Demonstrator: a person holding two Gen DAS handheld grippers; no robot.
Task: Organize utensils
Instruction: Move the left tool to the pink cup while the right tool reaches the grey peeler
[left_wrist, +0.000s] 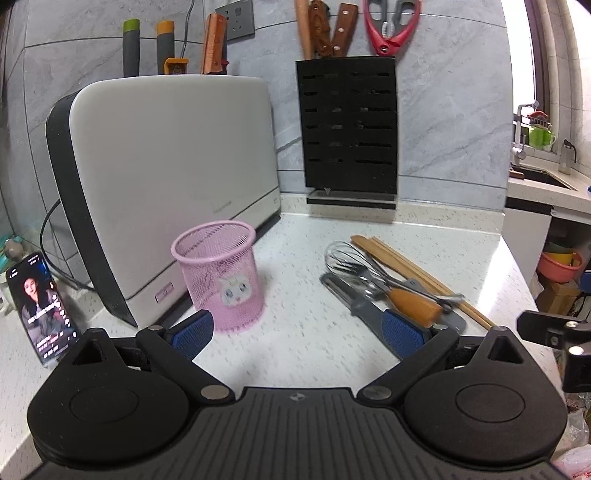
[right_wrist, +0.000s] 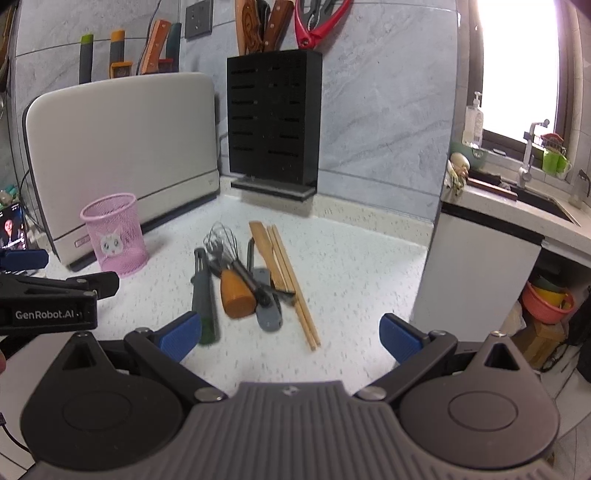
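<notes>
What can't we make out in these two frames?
- Pink mesh cup contents: left wrist view, motion blur, mesh wall in the way.
- Gray utensil lower end: left wrist view, behind the left claw pad.
- Blades in black knife block: both views, only handles show.

wall (right_wrist: 388, 110): grey tiles are seen | bench (right_wrist: 351, 258): white, speckled | window (right_wrist: 517, 62): bright light is let in | sink (right_wrist: 546, 203): set below window

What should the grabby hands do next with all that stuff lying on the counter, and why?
Probably lower the right gripper onto the chopsticks. Both grippers are open and empty, the pink mesh cup holds nothing, and the chopsticks lie at the pile's outer edge, so they look easiest to pinch first.
</notes>
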